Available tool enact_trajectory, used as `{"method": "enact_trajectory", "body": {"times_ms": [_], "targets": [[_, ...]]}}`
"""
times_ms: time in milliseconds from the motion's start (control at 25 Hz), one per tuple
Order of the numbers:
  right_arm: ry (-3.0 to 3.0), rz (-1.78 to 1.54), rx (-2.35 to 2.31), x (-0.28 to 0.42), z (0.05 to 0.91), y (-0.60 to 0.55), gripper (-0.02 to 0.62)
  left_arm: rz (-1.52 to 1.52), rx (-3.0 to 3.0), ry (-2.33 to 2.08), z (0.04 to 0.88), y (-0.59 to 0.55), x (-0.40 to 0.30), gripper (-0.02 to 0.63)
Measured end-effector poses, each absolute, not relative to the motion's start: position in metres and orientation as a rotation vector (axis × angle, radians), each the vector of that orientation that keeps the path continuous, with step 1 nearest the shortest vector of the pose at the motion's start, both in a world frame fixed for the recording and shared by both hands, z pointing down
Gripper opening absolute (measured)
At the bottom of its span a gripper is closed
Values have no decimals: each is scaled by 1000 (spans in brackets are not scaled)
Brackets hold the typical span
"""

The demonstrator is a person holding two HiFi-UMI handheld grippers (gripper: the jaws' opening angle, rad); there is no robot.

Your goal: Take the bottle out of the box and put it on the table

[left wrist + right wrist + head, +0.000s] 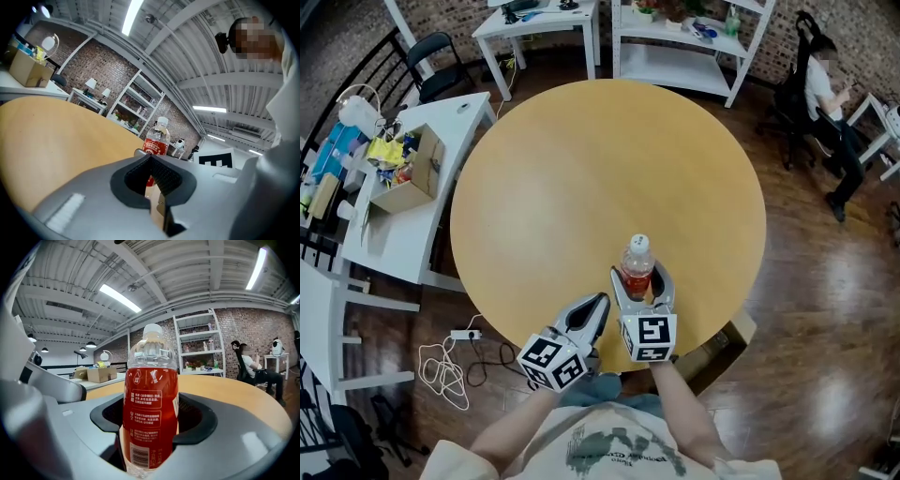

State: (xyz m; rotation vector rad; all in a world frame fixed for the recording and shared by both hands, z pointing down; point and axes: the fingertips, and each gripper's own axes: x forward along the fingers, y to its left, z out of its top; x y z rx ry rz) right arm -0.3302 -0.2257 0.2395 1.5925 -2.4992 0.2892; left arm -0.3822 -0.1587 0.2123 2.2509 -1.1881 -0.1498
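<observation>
Right gripper [639,276] jaws hug the bottle [637,262] upright by the bench's [581,169] near edge, looks ready to stand it. Left gripper [598,302] jaws pinched together, empty.

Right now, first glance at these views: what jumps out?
A bottle with a red label stands upright, clamped in the right gripper, over the near edge of the round wooden table. The left gripper sits just beside it, jaws together and empty. Off to the left, a cardboard box of clutter stands on a white table.
</observation>
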Motion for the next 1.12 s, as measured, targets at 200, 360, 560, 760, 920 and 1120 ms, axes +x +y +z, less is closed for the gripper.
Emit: {"method": "enact_trajectory", "body": {"times_ms": [200,360,560,760,920,1120], "targets": [[-2489,232,1628,-343,246,-236,298,-130,2220,-1205,224,-161,-399,0],[-2518,129,1603,-351,241,-231,307,-119,2219,-1202,231,-166,-401,0],[-2487,159,1640,-336,245,-210,308,-103,2237,-1174,233,-164,-388,0],[-2497,151,1573,-335,248,-199,310,-100,2229,-1180,237,-150,-378,0],[-2506,178,1524,-336,248,-195,308,-109,2236,-1203,232,-139,-376,0],[-2521,208,1495,-327,243,-170,313,-118,2239,-1232,230,-127,-376,0]]}}
